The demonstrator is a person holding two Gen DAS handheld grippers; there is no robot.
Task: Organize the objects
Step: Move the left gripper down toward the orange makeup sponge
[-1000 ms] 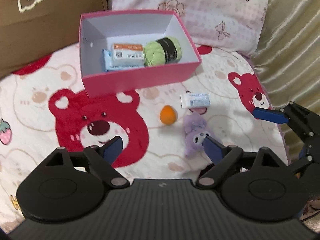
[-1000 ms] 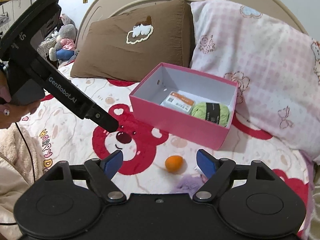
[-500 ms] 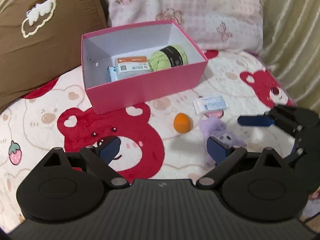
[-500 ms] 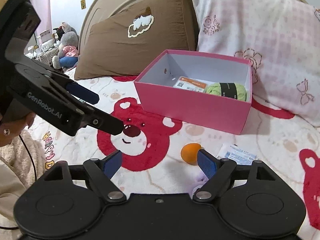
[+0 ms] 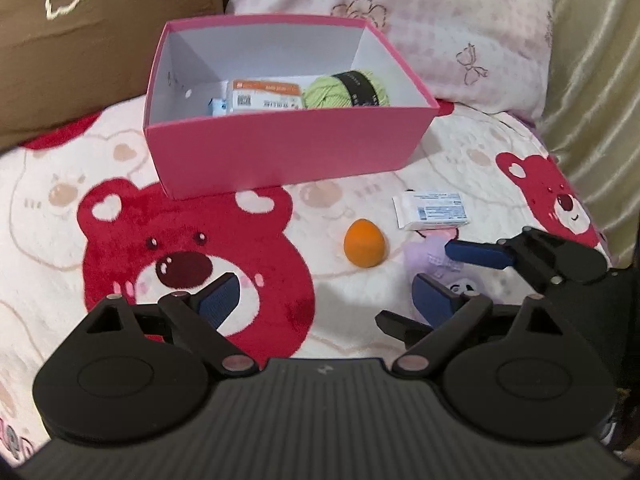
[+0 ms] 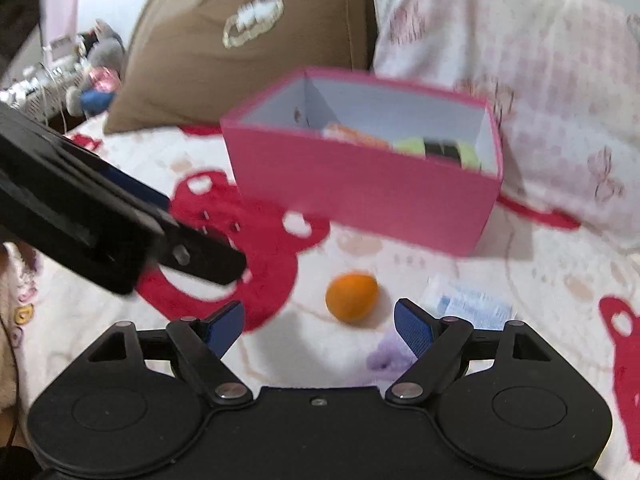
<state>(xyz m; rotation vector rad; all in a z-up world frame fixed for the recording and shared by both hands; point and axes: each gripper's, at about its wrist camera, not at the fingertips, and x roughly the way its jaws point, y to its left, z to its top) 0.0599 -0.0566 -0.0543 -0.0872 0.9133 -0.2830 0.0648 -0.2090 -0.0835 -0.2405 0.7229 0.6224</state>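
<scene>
Likely to nudge away the small orange egg-shaped sponge (image 6: 351, 297), lying mid-frame below the pink cardboard box (image 6: 360, 192), if swept in carelessly with right gripper (image 6: 319, 326) and left gripper (image 5: 326, 294) both spread wide, holding nothing.

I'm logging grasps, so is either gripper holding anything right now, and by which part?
Nothing is held. The left gripper and the right gripper are both open and empty above the blanket.
</scene>
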